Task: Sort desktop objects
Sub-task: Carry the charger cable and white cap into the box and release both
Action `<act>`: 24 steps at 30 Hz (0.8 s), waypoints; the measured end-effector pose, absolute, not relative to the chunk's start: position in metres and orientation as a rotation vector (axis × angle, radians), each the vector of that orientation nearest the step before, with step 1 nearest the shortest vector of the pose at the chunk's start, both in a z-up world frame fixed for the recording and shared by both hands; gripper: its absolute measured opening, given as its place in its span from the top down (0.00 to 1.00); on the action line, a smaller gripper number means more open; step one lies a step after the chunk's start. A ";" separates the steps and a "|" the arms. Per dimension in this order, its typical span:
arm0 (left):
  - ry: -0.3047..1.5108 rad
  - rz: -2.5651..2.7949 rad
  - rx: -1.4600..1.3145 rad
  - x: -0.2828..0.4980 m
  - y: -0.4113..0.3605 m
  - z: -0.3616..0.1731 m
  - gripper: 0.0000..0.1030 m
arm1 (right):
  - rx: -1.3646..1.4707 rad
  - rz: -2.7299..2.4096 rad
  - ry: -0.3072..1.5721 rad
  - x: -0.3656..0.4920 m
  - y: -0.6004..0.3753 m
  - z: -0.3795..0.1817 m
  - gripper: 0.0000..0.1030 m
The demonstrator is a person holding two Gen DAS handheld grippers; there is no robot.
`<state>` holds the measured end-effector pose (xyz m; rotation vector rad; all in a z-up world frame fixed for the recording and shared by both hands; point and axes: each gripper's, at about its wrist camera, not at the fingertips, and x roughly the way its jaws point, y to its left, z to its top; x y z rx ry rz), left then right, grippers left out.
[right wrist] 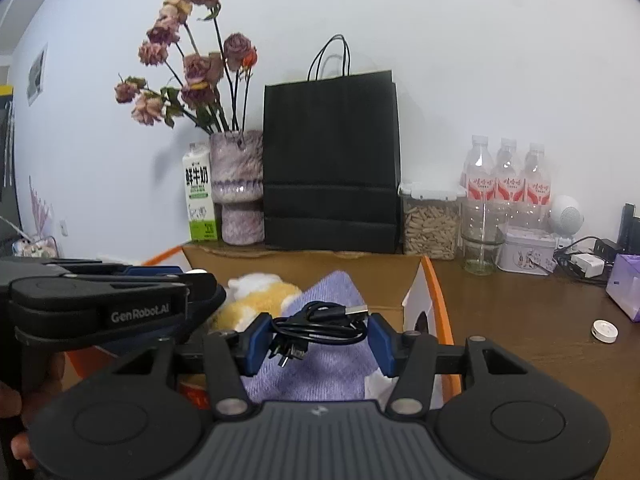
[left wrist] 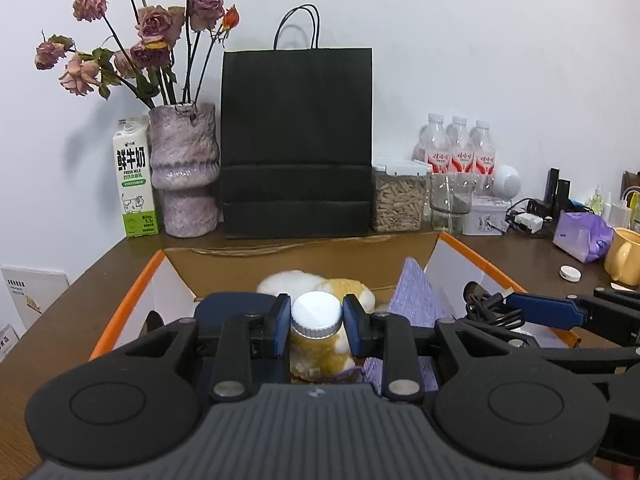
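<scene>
My left gripper is shut on a small white-capped bottle, held above an open cardboard box with orange-edged flaps. Inside the box lie a yellow-and-white plush toy, a purple cloth and a dark blue item. My right gripper is shut on a coiled black USB cable, also over the box and above the purple cloth. In the left wrist view the right gripper comes in from the right with the cable.
Along the wall stand a milk carton, a vase of dried roses, a black paper bag, a pellet jar, a glass, water bottles and a tin. Right of the box: a white disc, purple pack, yellow mug.
</scene>
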<state>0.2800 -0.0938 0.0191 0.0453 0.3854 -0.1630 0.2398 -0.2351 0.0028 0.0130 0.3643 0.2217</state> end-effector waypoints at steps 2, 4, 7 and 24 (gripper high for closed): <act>0.385 -0.168 0.042 0.278 -0.094 0.019 0.72 | 0.007 0.220 0.363 0.238 -0.233 0.002 0.50; 0.375 -0.168 0.049 0.276 -0.094 0.018 0.70 | 0.005 0.217 0.357 0.236 -0.232 0.001 0.50; 0.339 -0.150 0.070 0.269 -0.095 0.020 0.38 | 0.018 0.213 0.351 0.235 -0.234 0.001 0.45; 0.312 -0.046 0.075 0.262 -0.090 0.027 0.00 | 0.060 0.165 0.306 0.224 -0.248 0.009 0.00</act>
